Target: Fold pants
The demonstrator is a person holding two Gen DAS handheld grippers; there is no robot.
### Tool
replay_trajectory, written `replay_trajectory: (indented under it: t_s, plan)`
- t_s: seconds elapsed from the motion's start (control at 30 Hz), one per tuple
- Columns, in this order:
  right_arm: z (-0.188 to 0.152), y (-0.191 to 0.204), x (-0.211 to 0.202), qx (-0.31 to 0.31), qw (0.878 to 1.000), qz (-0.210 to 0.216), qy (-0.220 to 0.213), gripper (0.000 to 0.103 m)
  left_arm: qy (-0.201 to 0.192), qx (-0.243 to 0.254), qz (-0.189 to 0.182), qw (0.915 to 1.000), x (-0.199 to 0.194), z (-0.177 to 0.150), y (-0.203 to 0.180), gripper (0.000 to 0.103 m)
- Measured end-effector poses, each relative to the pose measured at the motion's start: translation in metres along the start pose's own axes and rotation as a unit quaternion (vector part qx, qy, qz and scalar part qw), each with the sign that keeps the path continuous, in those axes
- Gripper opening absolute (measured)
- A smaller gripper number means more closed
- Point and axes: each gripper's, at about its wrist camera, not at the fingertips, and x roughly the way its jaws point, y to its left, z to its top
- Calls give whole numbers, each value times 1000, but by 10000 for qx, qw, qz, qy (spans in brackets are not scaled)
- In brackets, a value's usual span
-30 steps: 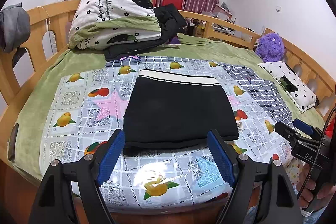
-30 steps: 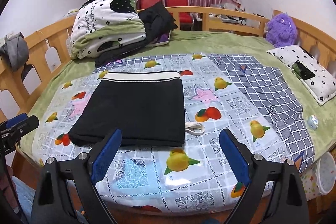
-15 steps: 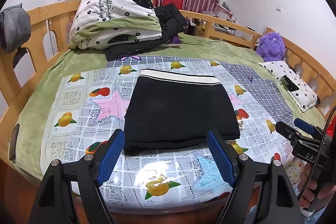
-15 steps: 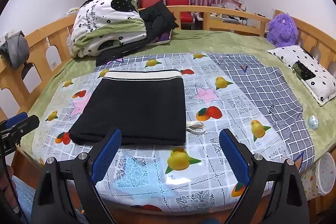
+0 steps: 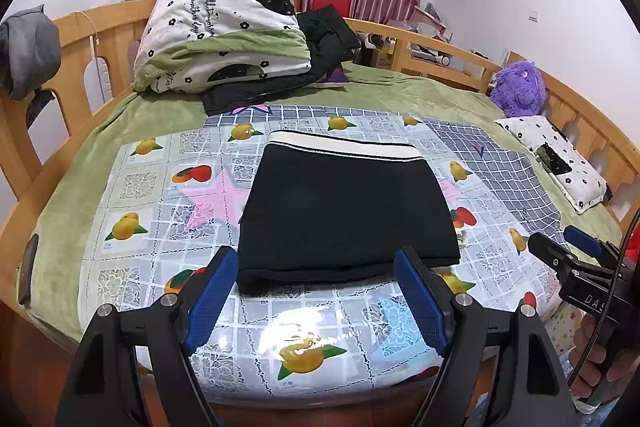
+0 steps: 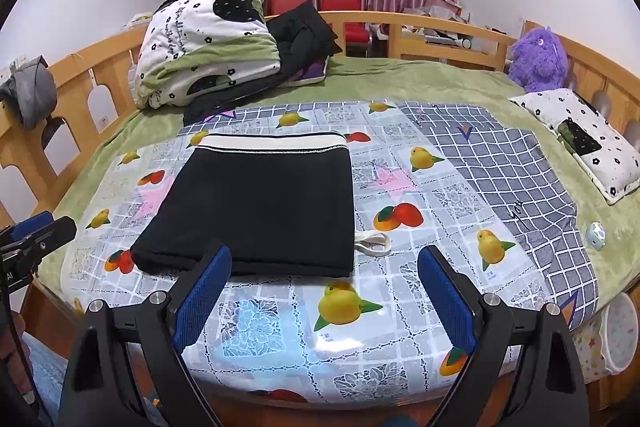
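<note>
No change since the earlier frames: both grippers static.

Left wrist view: left gripper jaws apart, empty, just short of the near edge of the folded pants on the fruit-print tablecloth.

Right wrist view: right gripper likewise agape, empty; pants lie left of centre. Fold looks finished; if tidying, pinch near corners evenly, tuck the drawstring.

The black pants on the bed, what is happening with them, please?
A person holds a gripper in each hand above the near edge of the bed. The black pants lie folded into a flat rectangle on the fruit-print cloth, cream waistband at the far side. The left gripper and the right gripper are both open and hold nothing. The folding looks done.
</note>
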Motion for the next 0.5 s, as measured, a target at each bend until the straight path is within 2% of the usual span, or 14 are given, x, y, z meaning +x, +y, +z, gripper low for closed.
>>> replay_trajectory:
  t_s: [0.5]
  plan:
    - [0,0,-1,-13,10000,-4,-2,93,-2,-14,20,10000,0,0,1,79]
